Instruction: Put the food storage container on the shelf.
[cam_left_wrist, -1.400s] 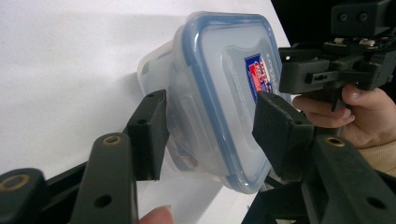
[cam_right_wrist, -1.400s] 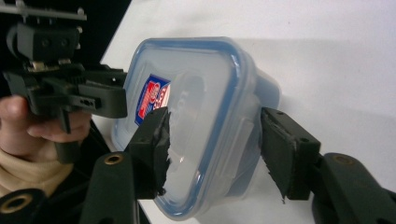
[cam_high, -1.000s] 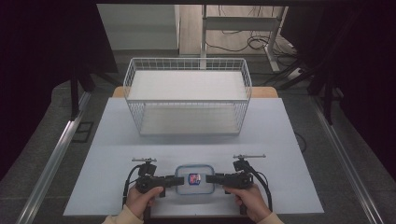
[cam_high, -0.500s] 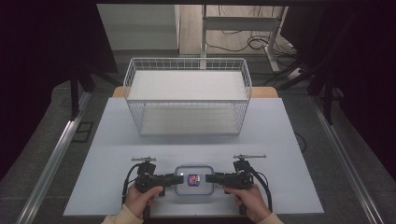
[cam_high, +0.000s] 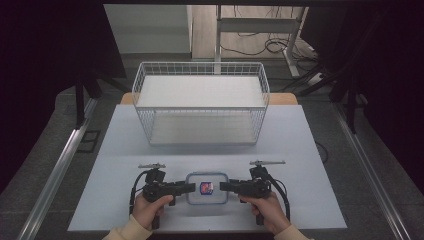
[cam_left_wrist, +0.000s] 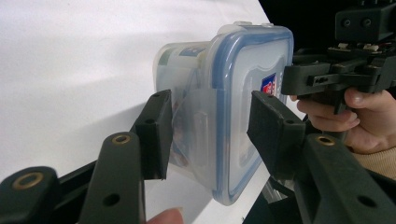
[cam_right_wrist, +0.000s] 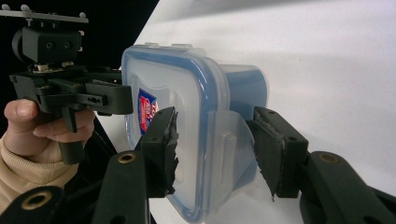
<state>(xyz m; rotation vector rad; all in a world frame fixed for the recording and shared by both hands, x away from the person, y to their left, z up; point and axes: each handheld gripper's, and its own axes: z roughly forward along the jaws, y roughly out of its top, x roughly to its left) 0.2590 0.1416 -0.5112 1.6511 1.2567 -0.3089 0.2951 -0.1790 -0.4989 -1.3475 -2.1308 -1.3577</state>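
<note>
Centrally, container (cam_high: 206, 188) between left hand-held gripper (cam_high: 191, 187), right hand-held gripper (cam_high: 222, 186), jaws straddling latches

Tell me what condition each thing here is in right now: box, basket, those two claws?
Food box: lid on, lying on the table between both claws.
Side flap: swung out, unlatched.
Wire basket: upright, nothing inside.
Left claw: open around the box's flap.
Right claw: open around the opposite flap.
</note>
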